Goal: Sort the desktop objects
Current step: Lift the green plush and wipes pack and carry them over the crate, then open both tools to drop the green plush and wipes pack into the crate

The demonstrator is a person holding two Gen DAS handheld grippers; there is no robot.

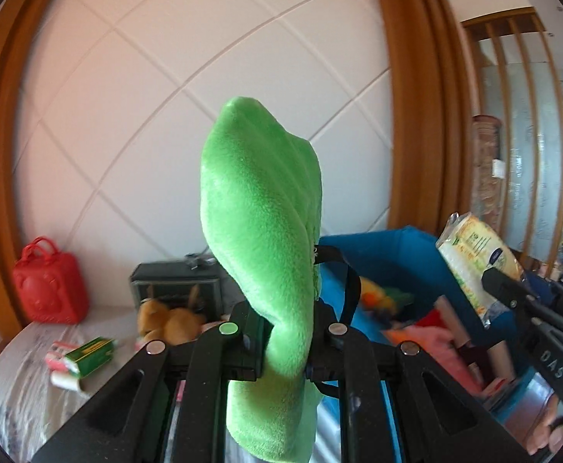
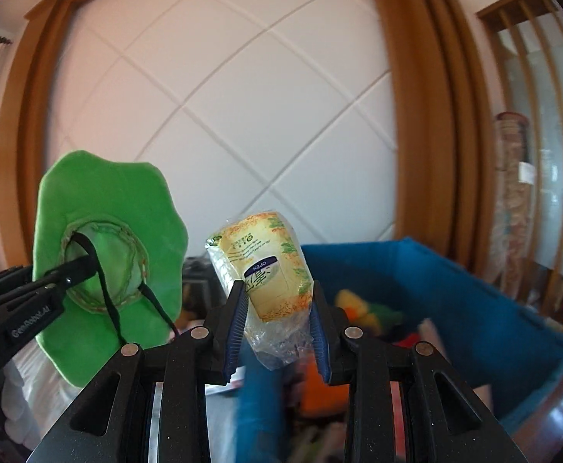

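The green plush hat (image 1: 260, 239) stood upright in the left claw (image 1: 289, 332), whose jaws were clenched on its brim, so the soft fabric folded and rose edge-on before that camera. From the right wrist view the same hat showed its open underside with a black cord dangling, held well clear of the surface, probably so nothing dragged across the clutter below.

The tissue pack (image 2: 264, 270) sat in the right claw (image 2: 277, 332), the blue pads squeezing its crinkled plastic lower end while the printed body leaned up and away. Gripping the soft wrapper low likely kept the label end free to drop first.

Both loads hung beside each other, near but not touching, in front of the blue fabric bin (image 2: 455, 293), which already held plush toys and other soft things. That suggested the two items were meant for the bin, carried together to save a trip.

Farther out toward the surface's left edge lay a green carton (image 1: 92, 355), a brown plush toy (image 1: 169, 320) and a red case (image 1: 49, 281), apparently not yet sorted.
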